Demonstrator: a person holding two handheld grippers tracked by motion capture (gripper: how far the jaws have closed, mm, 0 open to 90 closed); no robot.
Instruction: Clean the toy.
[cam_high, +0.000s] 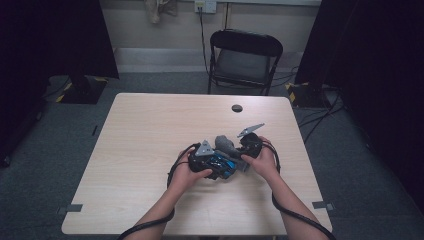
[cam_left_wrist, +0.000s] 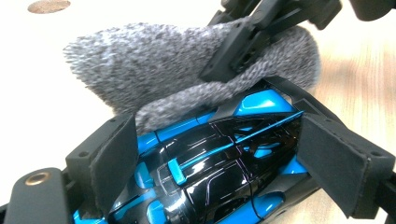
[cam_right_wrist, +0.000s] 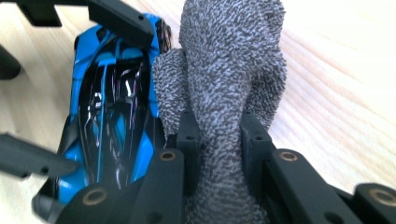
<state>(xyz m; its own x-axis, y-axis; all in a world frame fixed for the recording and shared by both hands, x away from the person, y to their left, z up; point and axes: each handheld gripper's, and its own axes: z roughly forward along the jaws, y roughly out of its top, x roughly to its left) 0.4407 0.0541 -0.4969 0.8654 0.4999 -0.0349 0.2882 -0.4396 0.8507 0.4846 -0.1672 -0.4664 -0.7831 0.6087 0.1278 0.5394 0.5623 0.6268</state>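
A blue and black toy car (cam_high: 222, 165) lies on the pale wooden table (cam_high: 145, 135) near its front middle. My left gripper (cam_high: 216, 170) is shut on the car (cam_left_wrist: 210, 168), with a padded jaw pressed on each side of its body. A grey fuzzy cloth (cam_high: 225, 144) rests against the car's far side. My right gripper (cam_high: 239, 156) is shut on the cloth (cam_right_wrist: 224, 70), which bunches up between its jaws. The car (cam_right_wrist: 112, 112) lies just left of the cloth in the right gripper view, with the left gripper's jaws across it.
A round cable hole (cam_high: 237, 108) sits near the table's far edge. Behind the table stands a black folding chair (cam_high: 242, 60). Cables trail from both grippers down over the table's front edge. Dark curtains hang at both sides of the room.
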